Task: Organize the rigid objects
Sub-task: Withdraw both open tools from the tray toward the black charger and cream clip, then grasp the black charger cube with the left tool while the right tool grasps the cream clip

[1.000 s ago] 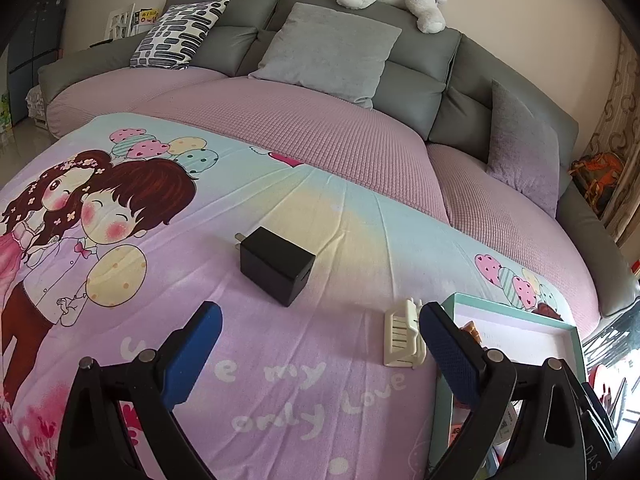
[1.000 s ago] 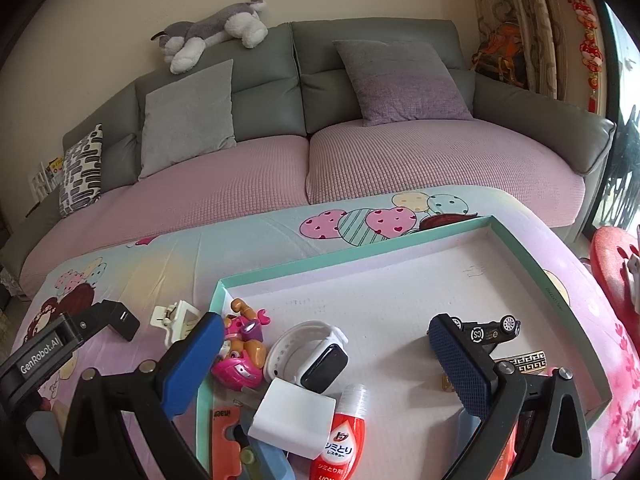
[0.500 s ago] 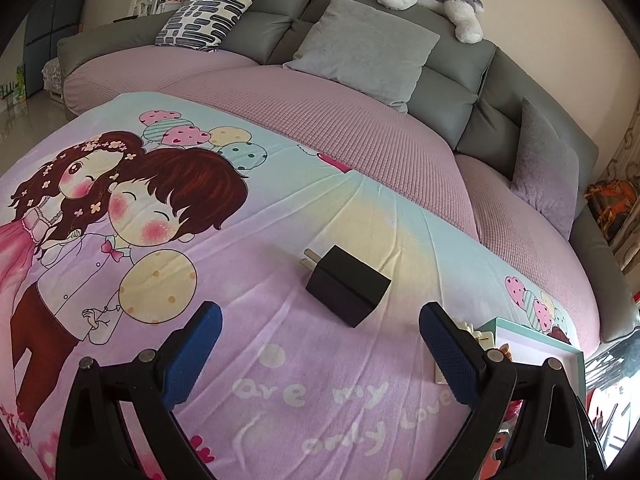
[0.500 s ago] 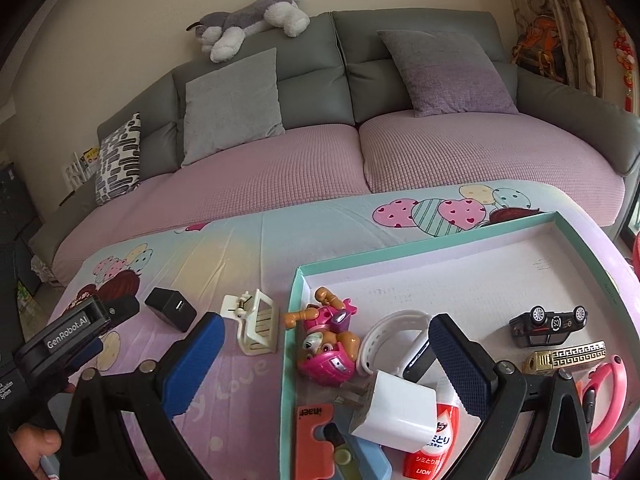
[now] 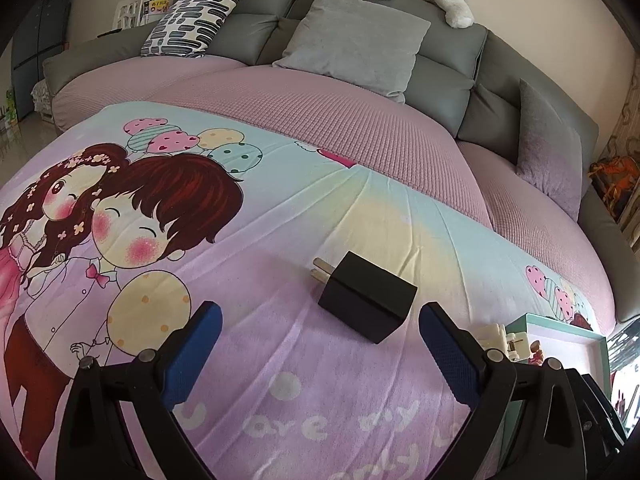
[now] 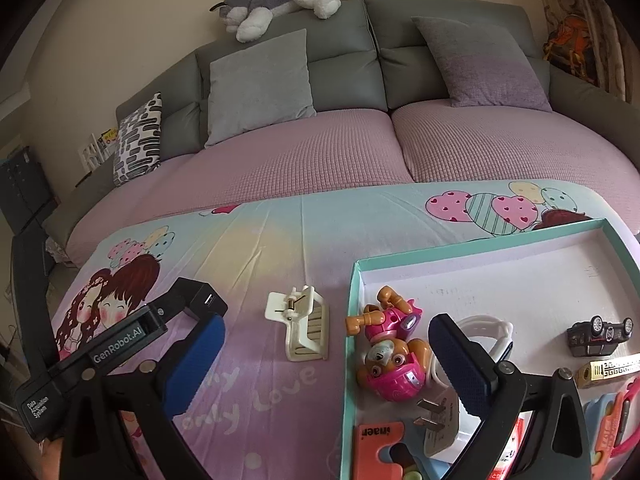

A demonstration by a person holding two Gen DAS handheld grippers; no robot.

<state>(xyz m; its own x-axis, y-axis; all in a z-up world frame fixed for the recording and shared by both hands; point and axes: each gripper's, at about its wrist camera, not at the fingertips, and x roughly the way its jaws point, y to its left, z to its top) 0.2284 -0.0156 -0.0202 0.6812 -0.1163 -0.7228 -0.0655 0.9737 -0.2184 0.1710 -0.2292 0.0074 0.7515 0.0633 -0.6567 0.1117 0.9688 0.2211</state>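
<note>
Both jaws stand wide apart and empty. Just ahead of the left gripper, the black cube-shaped plug charger lies mid-bedspread, prongs pointing away; straddle its flat sides squarely before closing. Farther right, beside the cream plastic clip, waits the teal-rimmed white tray. The right gripper hovers idle.

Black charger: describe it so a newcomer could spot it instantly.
On the cartoon bedsheet, left of the teal tray, a black charger lies ahead of the open left gripper. Unlike the cream clip nearby, it's a dark cube with metal prongs.
</note>
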